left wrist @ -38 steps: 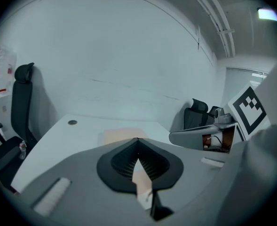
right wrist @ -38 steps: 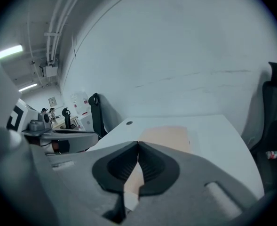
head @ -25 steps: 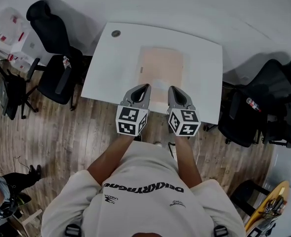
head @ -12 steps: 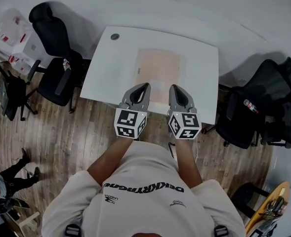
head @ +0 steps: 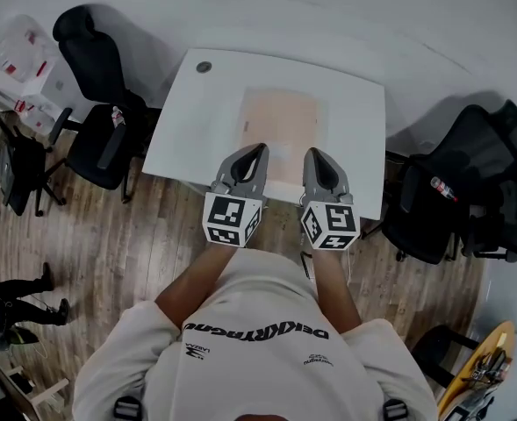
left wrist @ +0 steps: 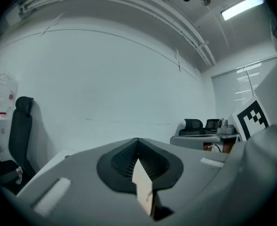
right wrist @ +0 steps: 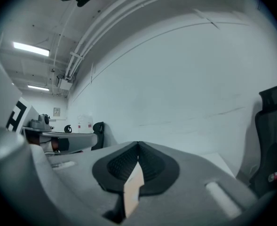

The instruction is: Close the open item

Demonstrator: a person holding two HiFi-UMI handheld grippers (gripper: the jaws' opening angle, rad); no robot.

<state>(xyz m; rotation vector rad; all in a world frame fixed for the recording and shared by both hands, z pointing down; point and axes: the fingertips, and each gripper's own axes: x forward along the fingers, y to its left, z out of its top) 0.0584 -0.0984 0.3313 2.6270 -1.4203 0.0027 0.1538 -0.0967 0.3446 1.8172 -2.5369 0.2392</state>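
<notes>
Head view: left hand-held gripper (head: 257,152) and right hand-held gripper (head: 314,155) are each clamped on a beige flap (left wrist: 142,187) of the flat beige item (head: 280,117) on the table (head: 188,121), presumably for folding shut.

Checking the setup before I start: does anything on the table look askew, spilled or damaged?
Nothing stands out. The flat tan item lies square on the white table, no spill around it. The left gripper and right gripper hover over its near edge, jaws shut.

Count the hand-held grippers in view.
2. The left hand-held gripper and the right hand-held gripper are side by side over the table's near edge; none looks hidden.
</notes>
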